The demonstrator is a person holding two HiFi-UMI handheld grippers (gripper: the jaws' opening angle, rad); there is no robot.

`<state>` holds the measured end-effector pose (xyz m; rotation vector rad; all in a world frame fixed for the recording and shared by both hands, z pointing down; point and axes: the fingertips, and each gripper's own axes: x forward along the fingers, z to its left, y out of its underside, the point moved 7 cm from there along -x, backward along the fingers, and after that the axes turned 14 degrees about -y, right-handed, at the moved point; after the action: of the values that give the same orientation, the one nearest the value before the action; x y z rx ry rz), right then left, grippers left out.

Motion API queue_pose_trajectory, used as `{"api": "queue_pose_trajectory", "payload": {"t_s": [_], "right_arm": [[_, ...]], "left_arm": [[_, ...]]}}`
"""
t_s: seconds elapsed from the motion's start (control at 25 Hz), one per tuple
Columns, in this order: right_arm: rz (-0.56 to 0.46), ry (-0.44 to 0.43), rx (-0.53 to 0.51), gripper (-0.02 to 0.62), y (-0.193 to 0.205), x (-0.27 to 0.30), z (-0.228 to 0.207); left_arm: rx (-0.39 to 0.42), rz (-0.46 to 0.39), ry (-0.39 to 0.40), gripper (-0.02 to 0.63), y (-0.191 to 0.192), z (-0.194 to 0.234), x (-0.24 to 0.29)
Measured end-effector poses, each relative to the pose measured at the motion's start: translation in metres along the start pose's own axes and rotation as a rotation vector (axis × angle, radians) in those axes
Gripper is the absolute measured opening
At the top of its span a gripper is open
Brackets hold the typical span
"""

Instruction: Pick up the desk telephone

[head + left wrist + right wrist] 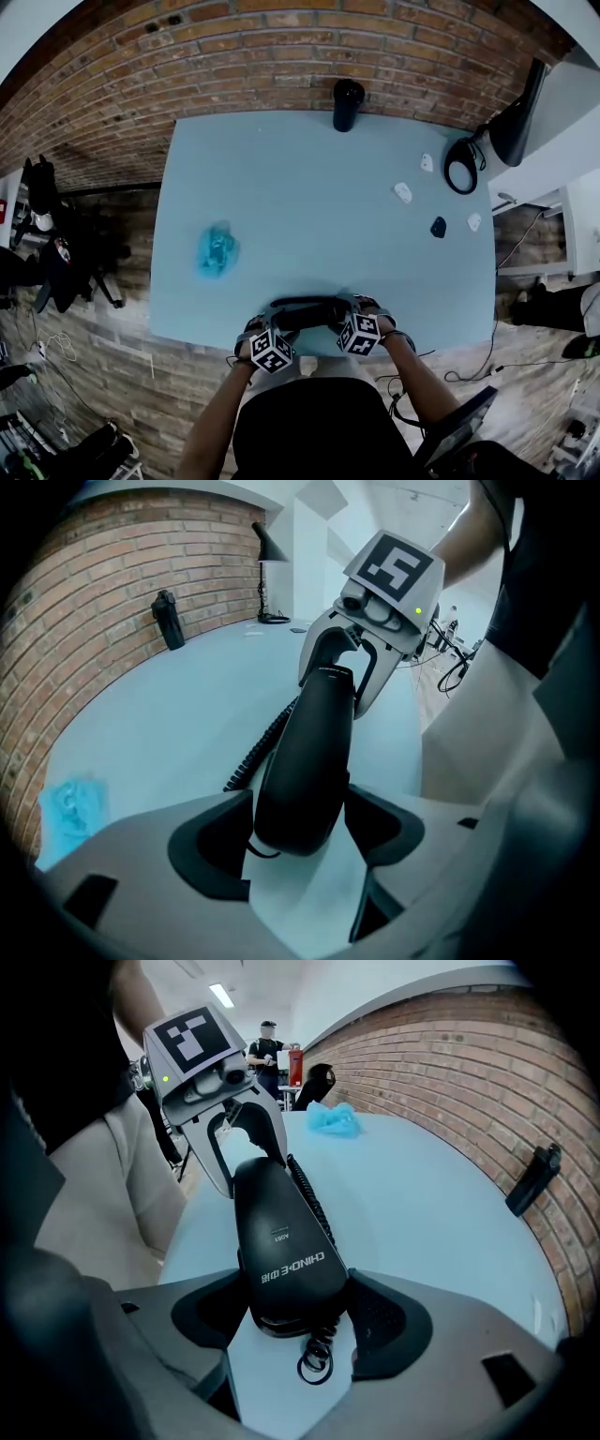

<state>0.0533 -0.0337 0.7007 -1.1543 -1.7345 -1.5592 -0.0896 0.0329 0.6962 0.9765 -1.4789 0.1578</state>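
Telephone handset [309,314], black with a coiled cord [255,754], sits crosswise at the near edge of the pale blue table [309,187], just in front of the person, and is held at both ends. The left gripper [298,831] has its two jaws pinching one rounded end of the handset, with the dark pads pressed against its sides. The right gripper [298,1316] clamps the other end in the same way, and a small loop of cord hangs just below that end. Each gripper view shows the other gripper facing it along the length of the handset. Whether the handset touches the table top or is held just above it cannot be told.

A crumpled blue cloth [217,249] lies on the left part of the table, well apart from the handset. A black bottle [348,104] stands upright at the far edge, against the brick wall [281,56]. Near the right edge lie a few small white pieces [402,192] and a small dark one [438,227], beside the round base of a black lamp [518,117].
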Motion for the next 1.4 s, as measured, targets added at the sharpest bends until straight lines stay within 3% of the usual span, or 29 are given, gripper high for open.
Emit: {"api": "queue_pose_trajectory", "payload": {"t_s": [0.28,0.84,1.08,1.24,1.4], "right_arm": [[0.015,0.03,0.031,0.322,0.001,0.003,-0.001],[-0.035,-0.028,0.126,0.321,-0.003,0.01,-0.007],[0.004,-0.044,0.097,0.319,0.003,0.005,-0.009],[0.115,-0.045,-0.029,0.316,-0.012,0.015,-0.005],[0.18,-0.101,-0.074,0.314,-0.019,0.018,-0.003]], "left_arm": [[-0.016,-0.001,-0.021,0.322,0.0,-0.001,0.006],[-0.116,-0.005,-0.026,0.325,0.015,0.006,0.007],[-0.11,-0.018,-0.019,0.325,0.008,0.001,0.011],[-0.086,-0.015,-0.007,0.324,0.015,0.006,0.01],[-0.089,-0.011,-0.013,0.322,0.016,0.003,0.007]]}}
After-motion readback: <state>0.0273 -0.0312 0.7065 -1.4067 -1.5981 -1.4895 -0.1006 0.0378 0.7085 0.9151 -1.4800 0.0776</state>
